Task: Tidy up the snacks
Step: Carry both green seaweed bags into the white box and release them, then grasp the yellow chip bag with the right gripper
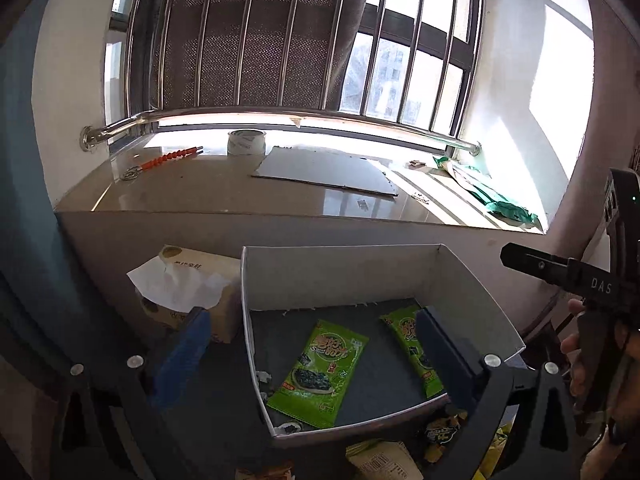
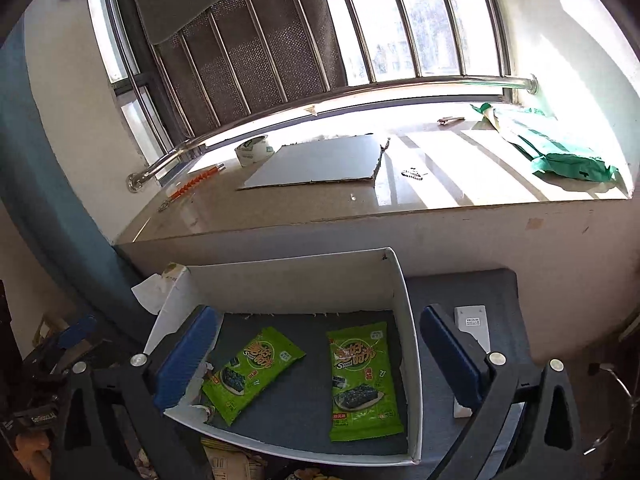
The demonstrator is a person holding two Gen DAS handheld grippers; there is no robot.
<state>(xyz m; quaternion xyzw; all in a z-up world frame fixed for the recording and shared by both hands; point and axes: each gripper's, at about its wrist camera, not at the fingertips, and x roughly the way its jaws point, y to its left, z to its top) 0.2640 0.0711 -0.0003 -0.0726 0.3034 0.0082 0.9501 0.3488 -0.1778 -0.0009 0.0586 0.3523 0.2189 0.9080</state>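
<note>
Two green seaweed snack packets lie flat on the dark floor of one white cardboard box point(image 2: 404, 320) at lower centre of both views. In the right wrist view, one packet point(image 2: 250, 370) sits tilted at the box's left, the other packet point(image 2: 362, 384) upright near its right wall, apart from each other with bare floor between. My left gripper point(image 1: 312, 352) has its fingers spread wide and empty, straddling the box's left wall. My right gripper point(image 2: 320, 356) is likewise wide apart and empty, straddling the right wall. Outside the box: one tissue box point(image 1: 192, 288) at left, one white remote point(image 2: 474, 326) at right. More snack wrappers point(image 1: 384, 460) crowd the bottom edge.
</note>
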